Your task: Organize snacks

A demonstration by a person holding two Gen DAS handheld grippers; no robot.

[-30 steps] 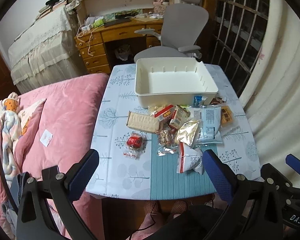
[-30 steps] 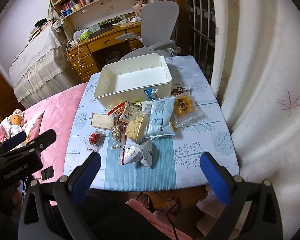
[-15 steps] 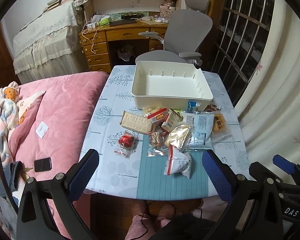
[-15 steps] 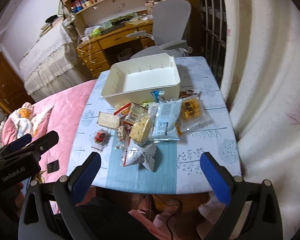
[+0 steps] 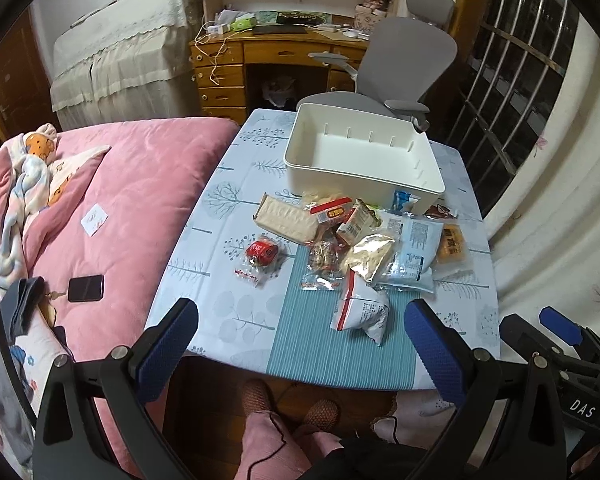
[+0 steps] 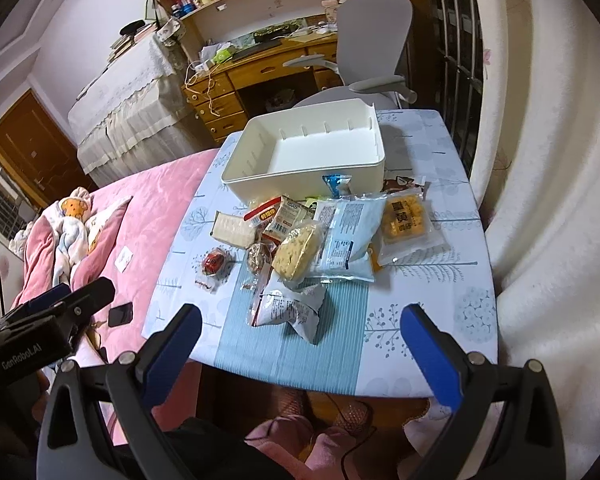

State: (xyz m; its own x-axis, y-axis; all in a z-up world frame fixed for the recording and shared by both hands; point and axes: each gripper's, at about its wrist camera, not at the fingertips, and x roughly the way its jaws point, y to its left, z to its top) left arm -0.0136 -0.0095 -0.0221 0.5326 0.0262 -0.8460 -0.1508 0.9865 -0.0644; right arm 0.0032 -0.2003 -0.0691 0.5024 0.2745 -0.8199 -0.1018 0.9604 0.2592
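An empty white bin (image 5: pixel 360 148) (image 6: pixel 308 148) stands at the far side of the small table (image 5: pixel 244 320). In front of it lies a heap of several snack packs: a red round snack (image 5: pixel 262 254) (image 6: pixel 213 262), a cracker pack (image 5: pixel 286 220), a white and red bag (image 5: pixel 360 312) (image 6: pixel 288 306), a blue pack (image 5: pixel 414 252) and a yellow cake pack (image 6: pixel 406 222). My left gripper (image 5: pixel 302 344) hangs open above the table's near edge, holding nothing. My right gripper (image 6: pixel 300 340) is likewise open there, with nothing between its fingers.
A pink bed (image 5: pixel 112 200) with a phone (image 5: pixel 85 288) on it adjoins the table's left side. A grey office chair (image 5: pixel 400 60) and a wooden desk (image 5: pixel 268 52) stand behind. A curtain (image 6: pixel 548 184) hangs at the right. A person's feet (image 5: pixel 292 404) show under the table.
Both grippers have drawn back and risen a little, with the view swinging left. The snacks and bin have not moved. Both stay open.
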